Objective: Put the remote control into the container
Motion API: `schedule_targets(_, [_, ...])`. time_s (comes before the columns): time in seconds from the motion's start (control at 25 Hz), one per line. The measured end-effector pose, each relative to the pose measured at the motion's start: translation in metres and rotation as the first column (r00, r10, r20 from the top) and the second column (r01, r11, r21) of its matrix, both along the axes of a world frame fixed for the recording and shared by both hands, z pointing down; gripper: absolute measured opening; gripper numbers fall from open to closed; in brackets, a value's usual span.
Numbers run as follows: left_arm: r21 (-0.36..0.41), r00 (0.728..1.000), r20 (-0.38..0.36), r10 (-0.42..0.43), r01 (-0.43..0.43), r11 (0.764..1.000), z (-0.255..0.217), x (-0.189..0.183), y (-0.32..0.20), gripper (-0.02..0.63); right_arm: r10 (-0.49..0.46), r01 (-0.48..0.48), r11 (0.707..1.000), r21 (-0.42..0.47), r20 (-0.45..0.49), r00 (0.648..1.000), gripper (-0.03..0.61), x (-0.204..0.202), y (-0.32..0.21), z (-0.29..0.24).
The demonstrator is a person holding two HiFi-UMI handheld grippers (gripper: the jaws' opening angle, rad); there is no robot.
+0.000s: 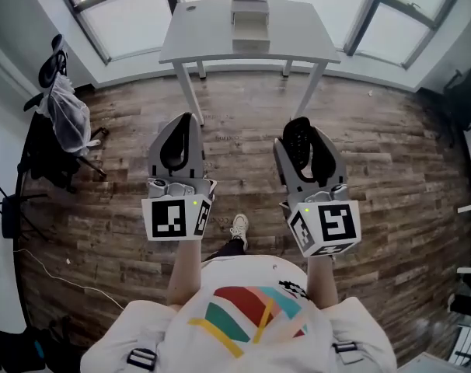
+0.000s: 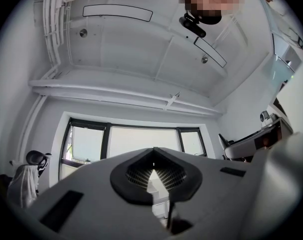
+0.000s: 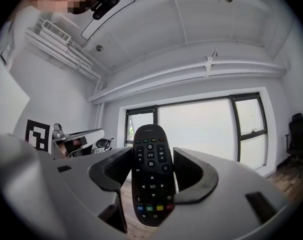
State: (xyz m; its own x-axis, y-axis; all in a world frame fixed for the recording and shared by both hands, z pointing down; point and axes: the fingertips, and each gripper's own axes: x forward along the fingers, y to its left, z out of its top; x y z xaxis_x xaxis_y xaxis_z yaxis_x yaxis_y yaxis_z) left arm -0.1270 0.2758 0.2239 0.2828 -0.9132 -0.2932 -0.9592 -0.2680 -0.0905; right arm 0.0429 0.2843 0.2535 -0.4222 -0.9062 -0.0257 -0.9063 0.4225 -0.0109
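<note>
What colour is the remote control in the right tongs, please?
The remote control is black; the right gripper view shows it best.

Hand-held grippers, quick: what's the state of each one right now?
Left hand-held gripper: shut, nothing between its jaws.
Right hand-held gripper: shut on the remote control.

In the head view, the remote control (image 1: 296,141) is largely hidden behind the right gripper (image 1: 308,137); only its dark upper end is seen. The inside of the container (image 1: 250,23), on the worktop (image 1: 208,33) at the upper centre, is too small to be made out. The person's torso (image 1: 243,321) is cut off by the lower edge.
</note>
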Motion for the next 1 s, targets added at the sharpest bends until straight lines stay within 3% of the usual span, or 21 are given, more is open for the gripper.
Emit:
schedule_targets(0.24, [-0.003, 0.999, -0.016, 0.044, -0.044, 0.999, 0.009, -0.008, -0.057, 0.008, 0.012, -0.011, 1.0, 0.017, -0.058, 0.998, 0.259, -0.022, -0.05, -0.002])
schedule_targets(0.52, [-0.002, 0.995, 0.019, 0.096, -0.096, 0.995, 0.003, -0.004, -0.089, 0.008, 0.013, -0.013, 1.0, 0.001, -0.027, 1.0, 0.259, -0.039, -0.082, 0.003])
schedule_targets(0.8, [-0.006, 0.996, 0.03, 0.084, -0.084, 0.996, 0.005, 0.002, -0.126, 0.008, 0.003, -0.003, 1.0, 0.005, 0.0, 1.0, 0.259, -0.031, -0.113, 0.008])
schedule_targets(1.0, [-0.02, 0.994, 0.069, 0.09, -0.089, 0.996, 0.009, 0.031, -0.163, 0.008, -0.006, 0.005, 1.0, 0.008, 0.045, 0.999, 0.259, -0.008, -0.156, 0.009])
